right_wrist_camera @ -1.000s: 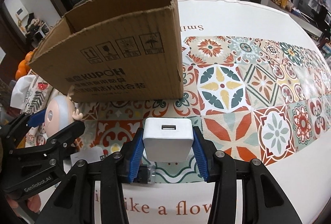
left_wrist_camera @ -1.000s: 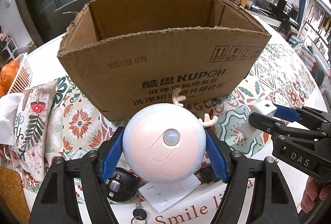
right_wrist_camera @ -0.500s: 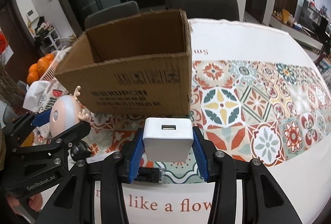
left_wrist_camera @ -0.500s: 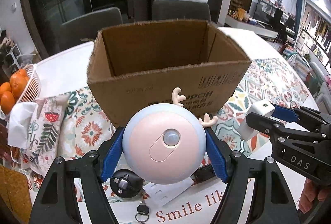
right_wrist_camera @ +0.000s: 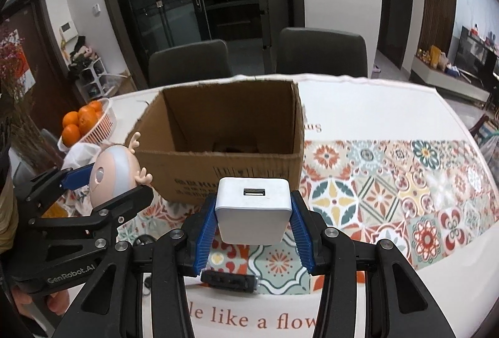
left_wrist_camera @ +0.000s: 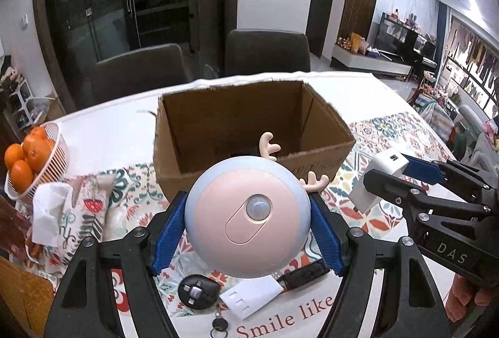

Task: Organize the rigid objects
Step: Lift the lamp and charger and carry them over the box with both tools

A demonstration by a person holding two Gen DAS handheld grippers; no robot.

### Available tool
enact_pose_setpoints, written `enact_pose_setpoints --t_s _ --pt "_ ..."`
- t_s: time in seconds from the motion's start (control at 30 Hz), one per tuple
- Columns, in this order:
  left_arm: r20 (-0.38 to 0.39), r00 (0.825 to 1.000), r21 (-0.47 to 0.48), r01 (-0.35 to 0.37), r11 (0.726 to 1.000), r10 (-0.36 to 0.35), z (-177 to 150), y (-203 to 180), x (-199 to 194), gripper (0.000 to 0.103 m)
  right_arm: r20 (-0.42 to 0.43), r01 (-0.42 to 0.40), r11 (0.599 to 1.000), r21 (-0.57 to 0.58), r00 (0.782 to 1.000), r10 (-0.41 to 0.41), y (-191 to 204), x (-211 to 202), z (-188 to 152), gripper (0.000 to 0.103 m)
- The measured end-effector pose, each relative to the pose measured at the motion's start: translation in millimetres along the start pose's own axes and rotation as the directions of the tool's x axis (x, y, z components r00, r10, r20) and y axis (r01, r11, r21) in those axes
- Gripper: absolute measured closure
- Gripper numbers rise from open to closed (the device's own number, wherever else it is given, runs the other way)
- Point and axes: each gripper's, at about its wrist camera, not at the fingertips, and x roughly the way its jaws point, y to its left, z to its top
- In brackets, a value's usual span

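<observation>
My left gripper (left_wrist_camera: 248,228) is shut on a round pink and pale-blue night light with antlers (left_wrist_camera: 246,219), held above the table in front of the open cardboard box (left_wrist_camera: 249,125). My right gripper (right_wrist_camera: 253,214) is shut on a white USB charger cube (right_wrist_camera: 253,213), also lifted, facing the same box (right_wrist_camera: 224,132). In the left wrist view the right gripper (left_wrist_camera: 402,178) shows at the right with the charger (left_wrist_camera: 379,178). The right wrist view catches the left gripper (right_wrist_camera: 103,182) and night light (right_wrist_camera: 113,174) at the left. Something dark lies on the box floor.
On the patterned tablecloth below lie a black round key fob (left_wrist_camera: 198,291), a white flat adapter (left_wrist_camera: 251,296), a black USB stick (right_wrist_camera: 229,279) and a small key (left_wrist_camera: 218,322). A basket of oranges (left_wrist_camera: 59,150) and a tissue pouch (left_wrist_camera: 78,207) sit left. Two chairs stand behind the table.
Both grippers have risen with their objects; the box now appears lower and farther, with its inside visible. Neither grip has changed.
</observation>
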Motion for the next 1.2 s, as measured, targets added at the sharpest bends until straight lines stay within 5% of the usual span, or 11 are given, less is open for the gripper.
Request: enact_pose_setpoints --t_s 0.67,1.2 --pt "0.06 0.998 -0.019 -0.029 0.999 0.03 60 9 -6 0.028 0.097 -0.012 0.999 -0.032 0.995 0.015 3 -7 60 0.057" --pt "0.009 0.999 -0.052 -0.042 0.998 0.042 88 25 35 0.028 0.07 -0.029 0.999 -0.029 0.997 0.031 0 32 89 0.057"
